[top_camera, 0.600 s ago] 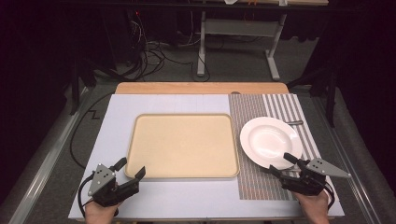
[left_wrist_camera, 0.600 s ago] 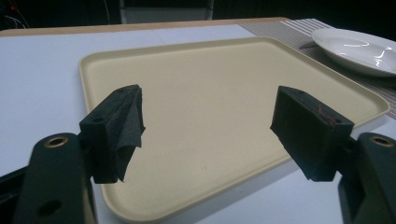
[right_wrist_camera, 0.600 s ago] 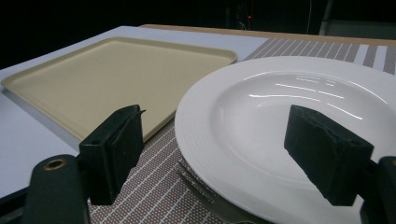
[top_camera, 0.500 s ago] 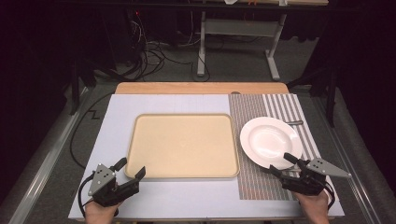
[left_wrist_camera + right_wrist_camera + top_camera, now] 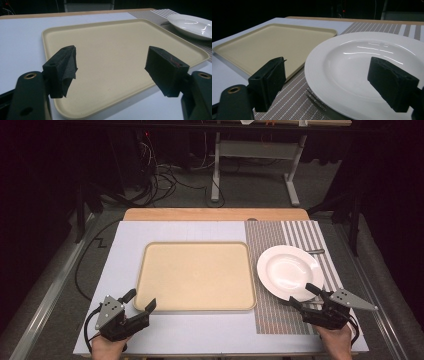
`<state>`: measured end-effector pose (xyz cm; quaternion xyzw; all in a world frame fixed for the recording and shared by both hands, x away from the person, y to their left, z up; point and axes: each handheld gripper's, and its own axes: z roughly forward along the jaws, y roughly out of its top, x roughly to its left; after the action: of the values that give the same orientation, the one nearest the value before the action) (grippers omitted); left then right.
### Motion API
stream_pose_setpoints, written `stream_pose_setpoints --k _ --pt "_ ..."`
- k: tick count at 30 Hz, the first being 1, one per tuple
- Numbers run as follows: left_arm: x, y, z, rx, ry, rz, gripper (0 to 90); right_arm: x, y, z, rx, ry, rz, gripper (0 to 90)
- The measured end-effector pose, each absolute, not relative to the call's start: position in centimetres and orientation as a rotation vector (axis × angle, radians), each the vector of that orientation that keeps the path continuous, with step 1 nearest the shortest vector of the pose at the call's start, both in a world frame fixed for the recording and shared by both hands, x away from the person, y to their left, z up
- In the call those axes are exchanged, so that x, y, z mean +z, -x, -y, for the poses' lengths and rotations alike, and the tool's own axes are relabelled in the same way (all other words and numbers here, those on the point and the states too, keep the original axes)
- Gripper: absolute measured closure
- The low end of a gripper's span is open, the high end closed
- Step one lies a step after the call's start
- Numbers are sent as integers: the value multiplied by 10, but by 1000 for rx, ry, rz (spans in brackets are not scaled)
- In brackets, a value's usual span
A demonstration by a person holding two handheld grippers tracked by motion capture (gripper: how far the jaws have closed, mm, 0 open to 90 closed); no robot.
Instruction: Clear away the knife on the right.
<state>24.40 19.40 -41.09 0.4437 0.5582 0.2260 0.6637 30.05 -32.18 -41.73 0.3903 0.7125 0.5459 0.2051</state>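
Observation:
A bare beige tray (image 5: 195, 276) lies in the middle of the white table cover. To its right, an empty white plate (image 5: 290, 271) rests on a striped placemat (image 5: 280, 232). My left gripper (image 5: 141, 300) stands open at the tray's near left corner, holding nothing. In the left gripper view the gripper (image 5: 112, 67) looks across the tray (image 5: 120, 45) toward the plate (image 5: 192, 25). My right gripper (image 5: 301, 295) is open just short of the plate's near rim. The right gripper view has the gripper (image 5: 330, 80) framing the plate (image 5: 362, 57), the tray (image 5: 274, 42) to the left.
A metal utensil handle (image 5: 315, 251) pokes out from behind the plate's far right side, and fork tines (image 5: 317, 101) show under its near rim. A wooden strip (image 5: 215, 214) edges the table's far side. Cables and a desk frame (image 5: 250, 155) lie on the floor beyond.

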Motion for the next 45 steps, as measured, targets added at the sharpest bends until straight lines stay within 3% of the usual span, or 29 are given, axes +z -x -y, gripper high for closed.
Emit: stream_pose_setpoints --k 13,45 --pt "-411 -244 -193 506 -1011 -1257 260 -415 -300 319 1537 -1077 -1992 100" --pt "-412 -244 -193 512 -1017 -1258 260 -399 -312 317 1453 -1081 -1986 155"
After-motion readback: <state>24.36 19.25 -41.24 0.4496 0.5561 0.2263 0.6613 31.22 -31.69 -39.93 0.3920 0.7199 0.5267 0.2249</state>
